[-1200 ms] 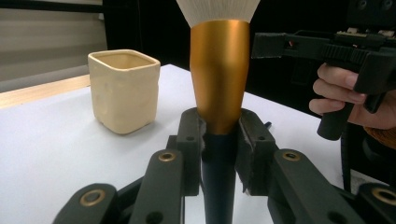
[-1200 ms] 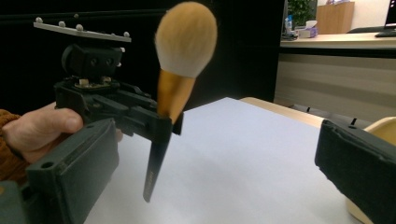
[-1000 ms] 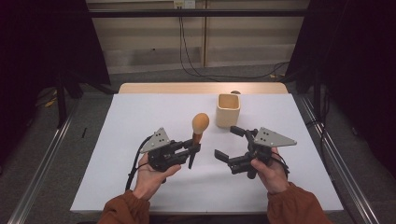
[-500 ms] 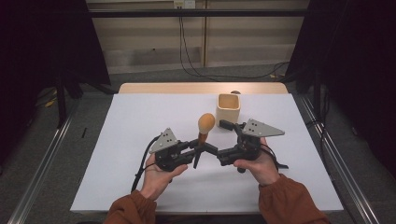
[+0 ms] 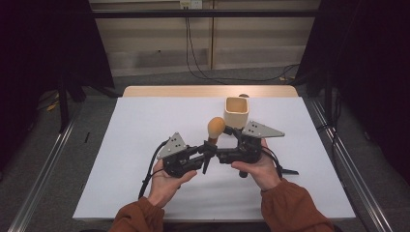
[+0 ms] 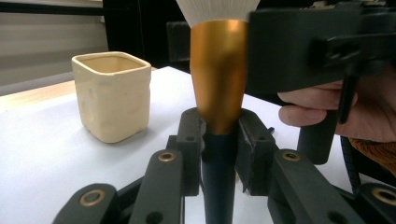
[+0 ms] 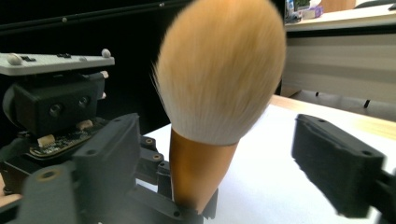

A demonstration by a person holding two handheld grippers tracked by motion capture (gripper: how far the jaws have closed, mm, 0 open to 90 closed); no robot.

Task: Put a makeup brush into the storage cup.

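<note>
Brush: I see a large makeup brush with a fluffy tan bristle head, copper-gold ferrule and dark handle (image 5: 214,135), standing nearly upright just below the centre of the high view, bristles up.
Brush, close up: in the left gripper view its ferrule (image 6: 218,79) rises at the centre of the frame; in the right gripper view the bristle head (image 7: 219,70) takes up the upper middle.
Left gripper: my left gripper (image 5: 205,153), at centre left of the high view, is clamped tight on the brush's dark handle; in the left gripper view its two black jaws press the handle from both sides just under the ferrule.
Right gripper: my right gripper (image 5: 223,150) sits just right of the brush in the high view. Its jaws have just been closing, with the brush between them; in the right gripper view the right pad (image 7: 338,163) stands clear of the ferrule, so I read no grip.
Cup: a cream square ceramic cup (image 5: 237,111) stands on the counter just above and right of the brush, apart from it.
Counter: the white-topped counter (image 5: 145,125) carries the cup.
</note>
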